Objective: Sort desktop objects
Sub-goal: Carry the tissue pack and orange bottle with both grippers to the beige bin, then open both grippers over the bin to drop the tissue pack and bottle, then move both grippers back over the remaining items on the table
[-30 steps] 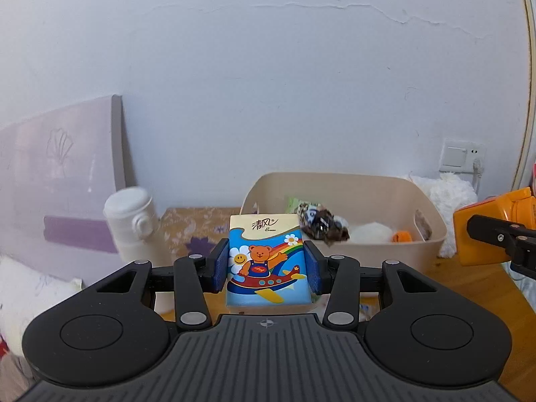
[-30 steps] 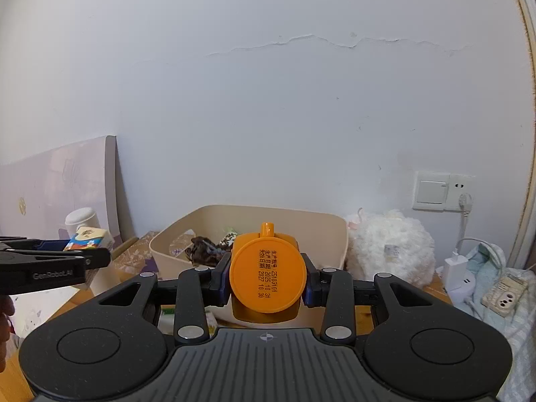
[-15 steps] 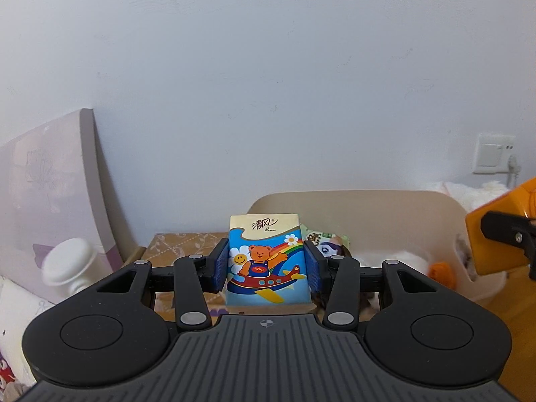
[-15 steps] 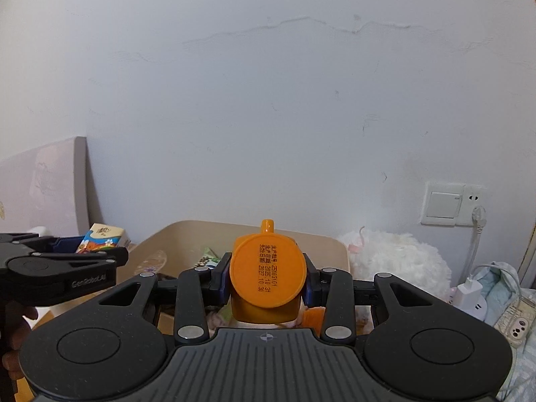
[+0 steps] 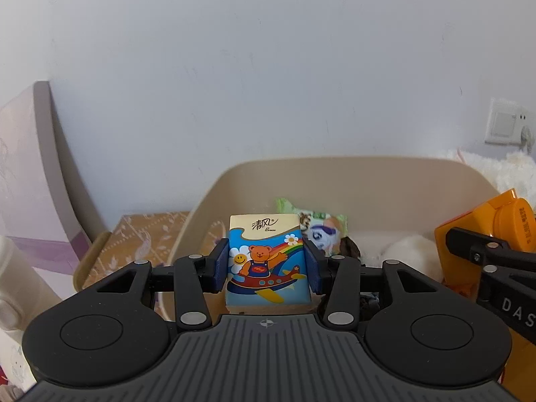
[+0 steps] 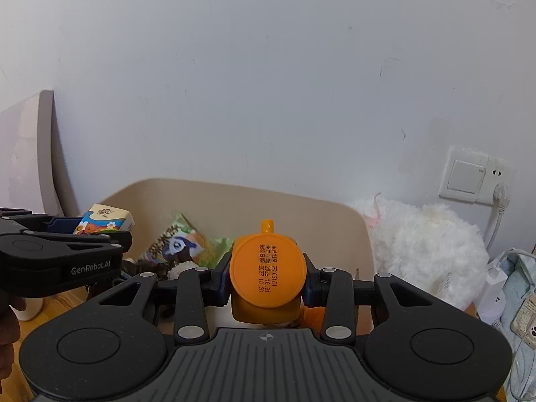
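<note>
Ahead of you the beige bin [image 5: 351,181] stands open at the top, with bare wall above its back rim, so nothing blocks the way in from above. Its floor is crowded: a snack packet [image 6: 181,244], a white plush [image 5: 408,251] and dark clutter fill the middle. The leaning board [image 5: 26,174] and patterned box [image 5: 140,238] close off your left; the fluffy white toy [image 6: 425,244] and the plugged socket [image 6: 499,181] close off your right.

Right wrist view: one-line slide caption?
Right claw clamps an orange plastic bottle by its round cap, above a beige plastic bin holding snack packets.
</note>
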`<state>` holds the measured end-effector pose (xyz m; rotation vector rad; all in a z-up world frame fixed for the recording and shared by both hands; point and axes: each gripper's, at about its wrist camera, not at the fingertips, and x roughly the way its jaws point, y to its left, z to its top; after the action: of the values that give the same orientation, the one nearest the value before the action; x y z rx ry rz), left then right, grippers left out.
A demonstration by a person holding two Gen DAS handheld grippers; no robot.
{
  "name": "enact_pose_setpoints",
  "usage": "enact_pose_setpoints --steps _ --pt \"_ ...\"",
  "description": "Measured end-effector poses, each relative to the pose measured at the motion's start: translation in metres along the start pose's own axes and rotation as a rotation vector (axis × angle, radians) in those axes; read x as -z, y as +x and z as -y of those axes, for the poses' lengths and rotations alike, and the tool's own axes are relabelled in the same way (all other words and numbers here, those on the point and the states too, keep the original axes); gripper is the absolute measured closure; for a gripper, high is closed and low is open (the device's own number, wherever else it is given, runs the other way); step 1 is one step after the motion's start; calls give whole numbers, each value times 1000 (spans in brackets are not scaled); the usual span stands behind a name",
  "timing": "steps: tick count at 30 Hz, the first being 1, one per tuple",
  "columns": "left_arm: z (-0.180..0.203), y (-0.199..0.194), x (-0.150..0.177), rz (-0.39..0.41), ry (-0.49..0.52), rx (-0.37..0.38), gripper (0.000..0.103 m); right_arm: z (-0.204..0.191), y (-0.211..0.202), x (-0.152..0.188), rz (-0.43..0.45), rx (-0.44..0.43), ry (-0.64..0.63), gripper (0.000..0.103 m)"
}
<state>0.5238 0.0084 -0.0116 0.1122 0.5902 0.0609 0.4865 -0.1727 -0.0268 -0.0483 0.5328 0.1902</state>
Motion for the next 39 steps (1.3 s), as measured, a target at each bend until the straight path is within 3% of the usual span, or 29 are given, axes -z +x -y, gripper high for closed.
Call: enact_pose_setpoints --steps 4,5,6,8,9,13,16,17,29,39 --pt "2 10 7 -14 21 27 55 1 8 7 -39 -13 -2 66" --pt "1 11 9 -12 11 39 51 3 8 7 -38 -13 1 57" --pt "1 12 10 -11 2 43 41 4 6 8 -27 -6 1 56" --pt "-1 9 14 2 -12 43 25 4 -1 6 -8 2 3 38" --pt "-1 8 14 13 -15 39 22 5 -3 5 -2 3 6 34" --pt "-3 -3 17 25 -15 38 21 5 -12 3 8 -9 0 22" --pt "-1 -11 17 24 -15 46 21 4 -15 4 27 -5 3 3" --pt "-1 -14 18 24 -13 46 20 5 -18 4 39 -5 6 0" --pt "-22 -71 26 79 -45 45 17 9 -68 5 88 3 46 0" --pt "-42 -122 64 51 -31 77 16 -1 -116 42 88 10 -21 0"
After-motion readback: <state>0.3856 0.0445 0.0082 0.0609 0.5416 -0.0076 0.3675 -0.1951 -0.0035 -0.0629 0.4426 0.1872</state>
